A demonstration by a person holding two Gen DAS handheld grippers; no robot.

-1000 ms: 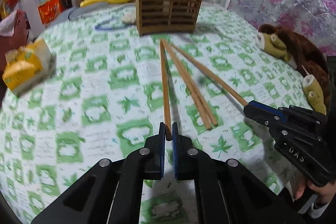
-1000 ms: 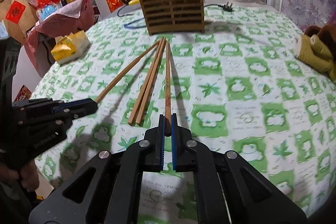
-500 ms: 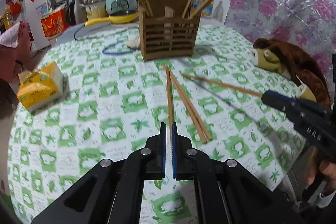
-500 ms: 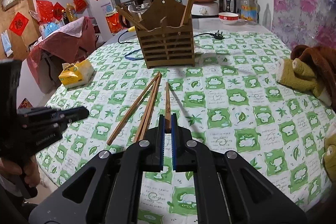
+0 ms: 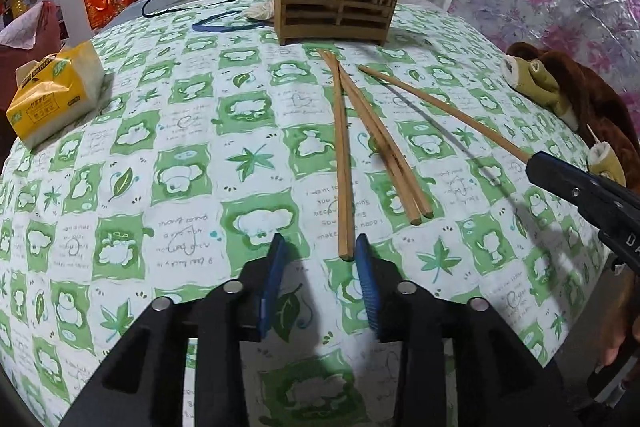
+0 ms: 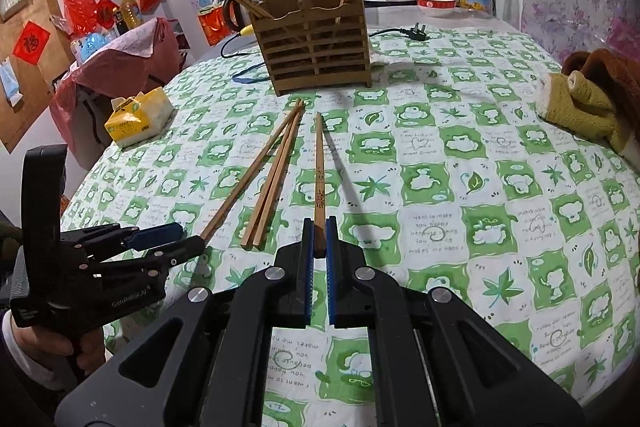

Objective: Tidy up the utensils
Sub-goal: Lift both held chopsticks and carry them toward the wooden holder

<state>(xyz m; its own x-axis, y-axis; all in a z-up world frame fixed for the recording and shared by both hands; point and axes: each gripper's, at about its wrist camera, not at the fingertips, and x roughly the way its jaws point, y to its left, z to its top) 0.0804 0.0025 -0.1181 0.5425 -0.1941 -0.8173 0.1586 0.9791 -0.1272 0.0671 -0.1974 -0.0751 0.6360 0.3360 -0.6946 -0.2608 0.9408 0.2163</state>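
Several wooden chopsticks lie on the green-checked tablecloth before a slatted wooden holder [image 5: 338,3] [image 6: 316,43] that has more chopsticks standing in it. My left gripper [image 5: 318,247] is open; one chopstick [image 5: 343,163] lies on the cloth with its near end between the jaws, by the right pad. A pair of chopsticks [image 5: 384,143] lies to its right. My right gripper [image 6: 319,227] is shut on a printed chopstick [image 6: 319,183], held pointing at the holder. It shows in the left wrist view [image 5: 440,107] too.
A yellow tissue pack [image 5: 52,95] [image 6: 138,117] sits at the table's left. A brown plush toy [image 5: 568,87] [image 6: 592,99] lies at the right edge. A blue cord [image 5: 224,23], a plug [image 6: 412,31] and kitchen appliances are behind the holder.
My left gripper has opened and let its chopstick down onto the cloth. My right gripper has stayed shut on its chopstick, which now points more straight towards the holder.
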